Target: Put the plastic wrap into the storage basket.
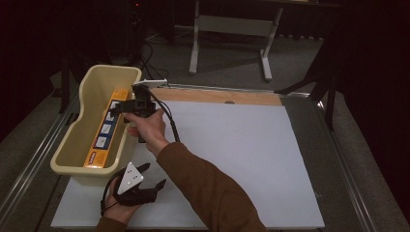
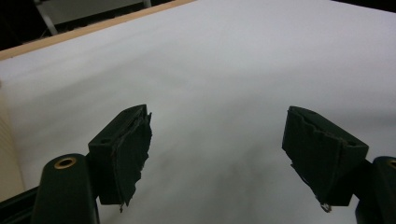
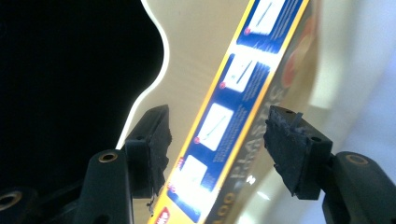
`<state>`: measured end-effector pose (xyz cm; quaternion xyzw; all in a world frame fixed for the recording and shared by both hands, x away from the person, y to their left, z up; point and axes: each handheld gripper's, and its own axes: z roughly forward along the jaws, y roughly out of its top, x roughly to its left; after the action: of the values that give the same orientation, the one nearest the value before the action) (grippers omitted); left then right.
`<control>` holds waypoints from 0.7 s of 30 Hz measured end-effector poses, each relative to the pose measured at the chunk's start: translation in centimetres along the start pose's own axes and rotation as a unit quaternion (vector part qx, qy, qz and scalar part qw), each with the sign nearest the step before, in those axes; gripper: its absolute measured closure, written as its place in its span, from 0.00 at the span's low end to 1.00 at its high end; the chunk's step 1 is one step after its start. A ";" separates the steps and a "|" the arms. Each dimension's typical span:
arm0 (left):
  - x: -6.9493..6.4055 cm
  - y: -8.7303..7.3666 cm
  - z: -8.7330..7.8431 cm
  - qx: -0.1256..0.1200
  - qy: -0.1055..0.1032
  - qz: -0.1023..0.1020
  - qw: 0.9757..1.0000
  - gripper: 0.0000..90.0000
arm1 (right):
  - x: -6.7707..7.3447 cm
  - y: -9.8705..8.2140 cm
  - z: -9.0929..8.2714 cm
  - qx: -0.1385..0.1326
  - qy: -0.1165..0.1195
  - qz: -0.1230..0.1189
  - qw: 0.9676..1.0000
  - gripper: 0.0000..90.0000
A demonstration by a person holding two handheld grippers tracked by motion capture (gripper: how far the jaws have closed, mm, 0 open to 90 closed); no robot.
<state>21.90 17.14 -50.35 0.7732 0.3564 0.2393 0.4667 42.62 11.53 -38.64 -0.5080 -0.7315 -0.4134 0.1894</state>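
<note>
**Long box lies in the tub**

We hold our right gripper (image 1: pixel 126 107) over the cream plastic tub (image 1: pixel 72 150), jaws apart either side of the long yellow-and-blue cardboard box (image 1: pixel 107 126) lying inside, pads not pressing it. Our left gripper (image 1: pixel 152 176) rests released on the white tabletop (image 1: pixel 241 159), likely idle.

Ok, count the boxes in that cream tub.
1: a long yellow-and-blue box lying lengthwise inside the cream tub, its far end beneath the right hand-held gripper. Anything under it would be hidden.
</note>
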 end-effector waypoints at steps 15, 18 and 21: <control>-0.2 0.1 -0.1 0.001 0.006 0.006 1.000 0.26 | -2.9 -3.7 -7.9 -0.024 -0.050 -0.217 0.975 0.38; -0.2 0.1 -0.1 0.002 0.009 0.010 1.000 0.26 | -4.0 -5.4 -9.6 -0.027 -0.062 -0.255 0.965 0.38; -0.3 0.2 -0.1 0.001 0.011 0.012 1.000 0.26 | -5.0 -6.9 -10.8 -0.028 -0.078 -0.288 0.954 0.38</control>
<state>21.71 16.95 -50.15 0.7754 0.3519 0.2529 0.4594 36.91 -1.00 -38.60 -0.3121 -0.8471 -0.4300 -0.0099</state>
